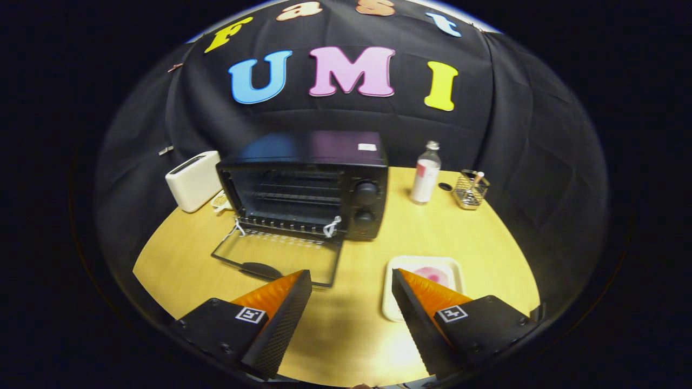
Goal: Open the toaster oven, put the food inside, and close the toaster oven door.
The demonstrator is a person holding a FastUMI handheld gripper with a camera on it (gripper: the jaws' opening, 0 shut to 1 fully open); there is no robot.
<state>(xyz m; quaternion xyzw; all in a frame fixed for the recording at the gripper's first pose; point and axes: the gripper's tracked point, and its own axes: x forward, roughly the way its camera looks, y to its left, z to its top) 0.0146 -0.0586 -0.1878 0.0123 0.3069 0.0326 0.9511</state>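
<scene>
The toaster oven (308, 183) stands on the wooden table (346, 335) with its glass door (278, 256) already folded down flat in front of it, so the opening step looks done. The racks inside appear bare. The food (432, 274), a pinkish piece, lies on a white tray (454, 265) to the right of the oven and nearer than its door, so loading and closing are left. The gripper (351, 281) hangs spread wide and holds nothing; its right finger overlaps the tray's near left corner, its left finger the door's near edge. A white toaster (193, 181) sits left of the oven; a bottle (425, 174) and a wire basket (471, 190) stand to its right.
</scene>
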